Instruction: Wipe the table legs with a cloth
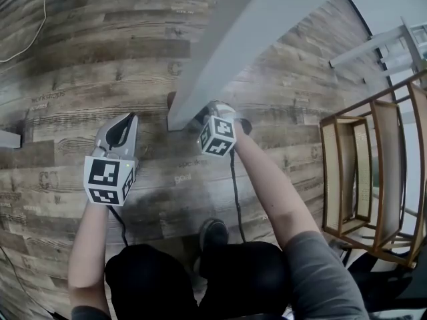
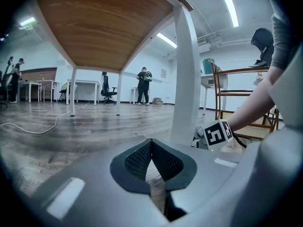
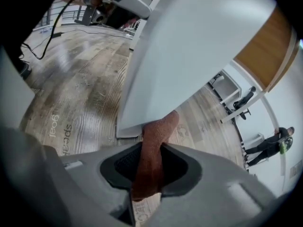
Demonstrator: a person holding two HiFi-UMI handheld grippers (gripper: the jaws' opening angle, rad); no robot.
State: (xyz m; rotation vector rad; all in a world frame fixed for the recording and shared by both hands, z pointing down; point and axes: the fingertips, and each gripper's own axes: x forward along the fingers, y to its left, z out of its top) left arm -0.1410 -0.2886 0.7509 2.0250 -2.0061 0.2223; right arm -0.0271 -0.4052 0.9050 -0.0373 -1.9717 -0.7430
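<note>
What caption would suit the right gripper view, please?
Right gripper holds a cloth at the foot of a white table leg.

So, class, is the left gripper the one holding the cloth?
No: the left gripper has its jaws together with nothing between them, while the cloth is clamped in the right gripper.

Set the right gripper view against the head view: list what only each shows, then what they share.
Only the right gripper view: the brown cloth clamped in the right gripper, its tip reaching the foot of the table leg; the wooden tabletop edge; people standing far off.
Only the head view: the right gripper's marker cube, the right forearm, the wooden rack, a shoe.
Both: the white leg and the plank floor.
</note>
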